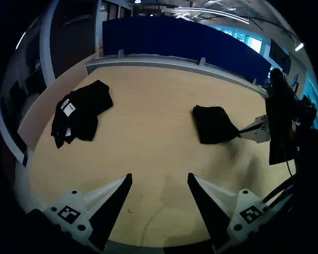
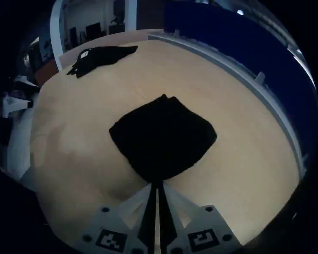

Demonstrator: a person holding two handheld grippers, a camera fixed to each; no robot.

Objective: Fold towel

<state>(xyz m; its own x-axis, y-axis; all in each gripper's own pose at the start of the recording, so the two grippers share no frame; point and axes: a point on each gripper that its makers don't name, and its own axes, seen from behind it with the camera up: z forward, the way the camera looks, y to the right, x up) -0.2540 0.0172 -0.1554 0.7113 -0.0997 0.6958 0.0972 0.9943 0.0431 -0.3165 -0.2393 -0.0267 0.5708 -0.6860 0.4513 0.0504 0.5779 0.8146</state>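
Black: 1 folded towel (image 2: 163, 135), seemingly pinched by right tool (image 2: 157, 184); 1 heap (image 1: 80, 112); left tool (image 1: 159, 175) agape.

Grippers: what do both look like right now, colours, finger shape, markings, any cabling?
Both match: the left gripper and right gripper have white wedge fingers tapering to points, black inner pads, and a square black-and-white marker on each finger base. Black cables run beside the left one.

towel (image 1: 212, 123) on table (image 1: 159, 97) | cloth heap (image 1: 80, 112) on table, well left of towel | partition (image 1: 180, 38) behind table
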